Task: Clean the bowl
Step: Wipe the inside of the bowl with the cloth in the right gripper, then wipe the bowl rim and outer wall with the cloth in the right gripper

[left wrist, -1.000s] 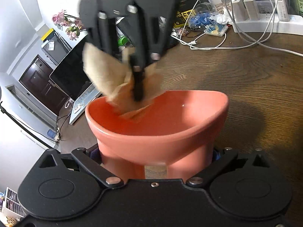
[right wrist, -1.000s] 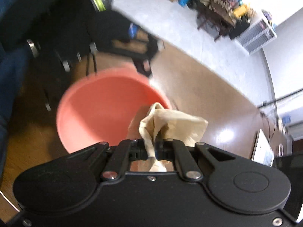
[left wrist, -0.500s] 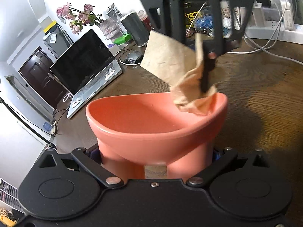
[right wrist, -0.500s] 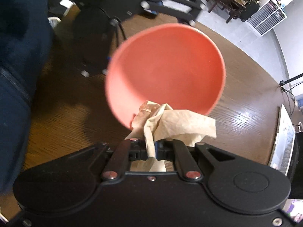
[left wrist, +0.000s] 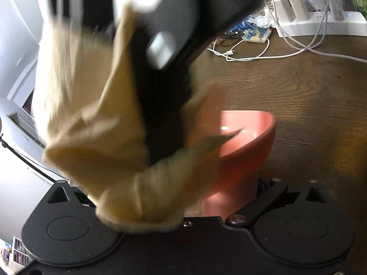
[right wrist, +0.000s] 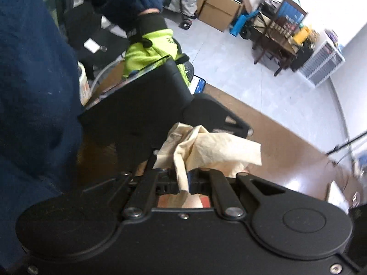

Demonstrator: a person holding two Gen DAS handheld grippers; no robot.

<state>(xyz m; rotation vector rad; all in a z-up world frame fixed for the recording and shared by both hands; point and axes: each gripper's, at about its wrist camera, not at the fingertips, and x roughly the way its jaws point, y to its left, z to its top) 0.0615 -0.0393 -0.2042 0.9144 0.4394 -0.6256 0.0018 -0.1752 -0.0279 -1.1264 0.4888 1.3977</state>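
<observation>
The wooden table (left wrist: 298,96) spreads out ahead of the left tongs (left wrist: 229,197), with a tangle of white cables (left wrist: 263,55) and a power strip (left wrist: 321,23) at its far edge, well beyond the work.

The salmon-pink bowl (left wrist: 247,142) sits right between the left tongs' fingers, which are pressed against its foot, one finger (left wrist: 259,206) showing on the near right side. It looks like glazed ceramic, so I would judge it fairly heavy, rigid, slick and breakable if it slipped. Holding it low at the narrow foot seems sensible enough, though a tilt could lever it out (the glaze gives little bite). Only the right half of the bowl can be seen; the rest is hidden.

What hides it is the right tongs (right wrist: 183,183), swung in very close above and in front of the left tongs' camera and badly blurred there. From their own camera the jaws are squeezed together on a crumpled beige paper towel (right wrist: 206,146), which bulges out ahead of the fingertips. In the left view the towel (left wrist: 110,137) hangs over the bowl's near-left rim; whether it touches the inside I cannot tell. The towel is soft, light and floppy, so it will only scrub where the fingertips press it, and the pinch near its middle leaves loose flaps to drag along.

The person's left hand (right wrist: 151,50), in a bright yellow-green glove, grips the handle behind the left tongs.
</observation>
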